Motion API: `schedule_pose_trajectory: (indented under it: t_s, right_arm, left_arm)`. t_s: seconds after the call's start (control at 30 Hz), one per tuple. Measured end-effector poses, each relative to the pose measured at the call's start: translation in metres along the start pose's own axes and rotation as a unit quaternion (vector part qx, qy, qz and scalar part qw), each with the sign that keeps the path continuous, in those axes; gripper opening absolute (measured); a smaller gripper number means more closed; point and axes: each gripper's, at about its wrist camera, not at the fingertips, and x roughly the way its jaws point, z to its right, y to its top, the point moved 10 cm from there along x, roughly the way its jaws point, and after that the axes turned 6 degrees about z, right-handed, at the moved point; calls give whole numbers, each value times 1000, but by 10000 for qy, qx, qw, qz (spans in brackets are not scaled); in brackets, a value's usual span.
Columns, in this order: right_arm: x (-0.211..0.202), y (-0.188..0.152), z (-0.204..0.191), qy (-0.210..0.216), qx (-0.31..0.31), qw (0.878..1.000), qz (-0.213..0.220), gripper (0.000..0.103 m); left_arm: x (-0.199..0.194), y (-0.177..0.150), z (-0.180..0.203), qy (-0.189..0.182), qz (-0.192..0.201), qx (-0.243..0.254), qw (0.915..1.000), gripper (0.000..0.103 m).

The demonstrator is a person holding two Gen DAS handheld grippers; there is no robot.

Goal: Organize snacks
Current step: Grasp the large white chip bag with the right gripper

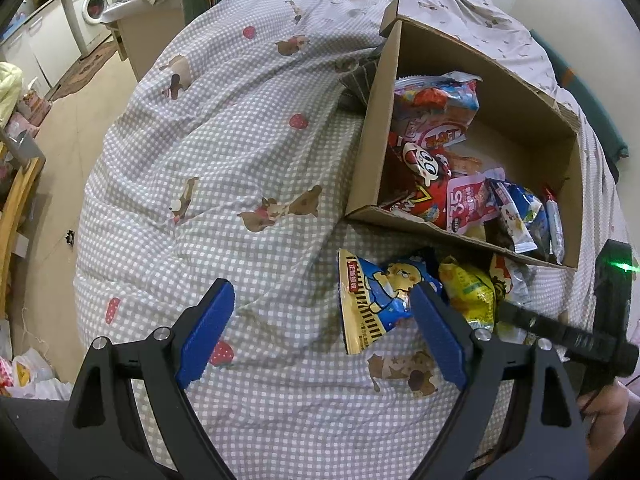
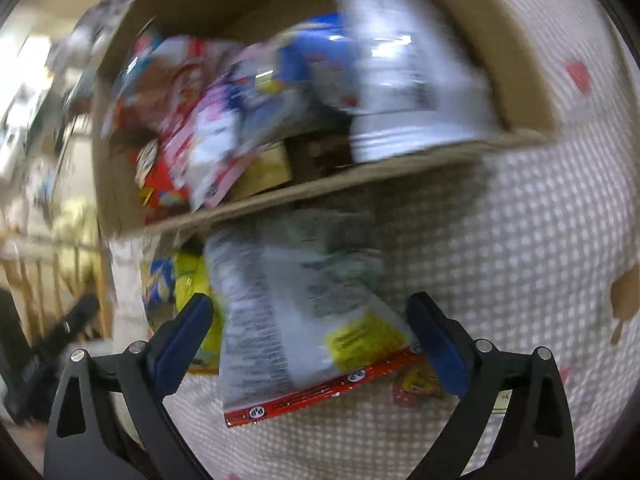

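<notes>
A cardboard box [image 1: 376, 132] lies on the bed and holds several snack packets [image 1: 432, 184]. In front of it lie a blue bear packet [image 1: 380, 300], a yellow packet [image 1: 472, 292] and a silver one [image 1: 516, 280]. My left gripper [image 1: 320, 336] is open and empty, just left of the blue bear packet. In the blurred right wrist view, my right gripper [image 2: 312, 344] is open over a silver packet with a red edge [image 2: 296, 320], which lies between its fingers below the box [image 2: 520, 80]. The yellow packet [image 2: 192, 280] lies to its left.
The bed has a grey checked quilt [image 1: 224, 160] with bears and strawberries. The right gripper's body [image 1: 600, 320] shows at the right edge. A washing machine [image 1: 94, 6], white cabinets and a wooden frame [image 1: 16, 200] stand off the bed's left.
</notes>
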Motion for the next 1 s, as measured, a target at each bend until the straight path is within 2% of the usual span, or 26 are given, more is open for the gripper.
schedule_pose_trajectory:
  t_s: [0.07, 0.1, 0.13, 0.17, 0.33, 0.43, 0.6, 0.7, 0.8, 0.87, 0.93, 1.0]
  right_arm:
    - [3, -4, -9, -158, -404, 9991, 5, 99]
    - [3, -5, -12, -179, -502, 9986, 45, 96]
    - [2, -5, -18, -135, -611, 9980, 99, 82]
    - [1, -6, -22, -107, -679, 9976, 102, 75]
    - [1, -17, -38, -72, -1021, 9947, -21, 61]
    - [1, -25, -45, -23, -1185, 9929, -107, 58]
    - [-22, -33, -43, 30, -1175, 9930, 129, 54]
    - [-37, -36, -49, 93, -1145, 9930, 258, 53]
    - [-57, -36, -46, 118, -1114, 9927, 454, 53]
    - [-69, -37, -43, 144, -1017, 9929, 594, 53]
    - [-80, -39, -37, 190, -830, 9940, 679, 53]
    - [-84, -41, -35, 204, -718, 9944, 746, 53]
  left_arm:
    - [1, 0, -1, 8, -20, -20, 10000, 88]
    - [2, 0, -2, 2, -42, -41, 10000, 88]
    - [3, -1, -2, -1, -64, -55, 10000, 88]
    - [4, -1, -3, 7, -93, -59, 9999, 88]
    - [17, -3, -8, 86, -240, -176, 9995, 88]
    - [35, -8, -5, 23, -498, -235, 9985, 88]
    - [59, -21, 20, -258, -856, 53, 9960, 88]
    - [66, -28, 36, -361, -948, 343, 9942, 88]
    - [67, -31, 46, -364, -867, 538, 9941, 86]
    - [62, -33, 55, -469, -833, 652, 9933, 72]
    - [55, -38, 65, -567, -818, 803, 9918, 64]
    - [44, -46, 71, -750, -847, 820, 9902, 50]
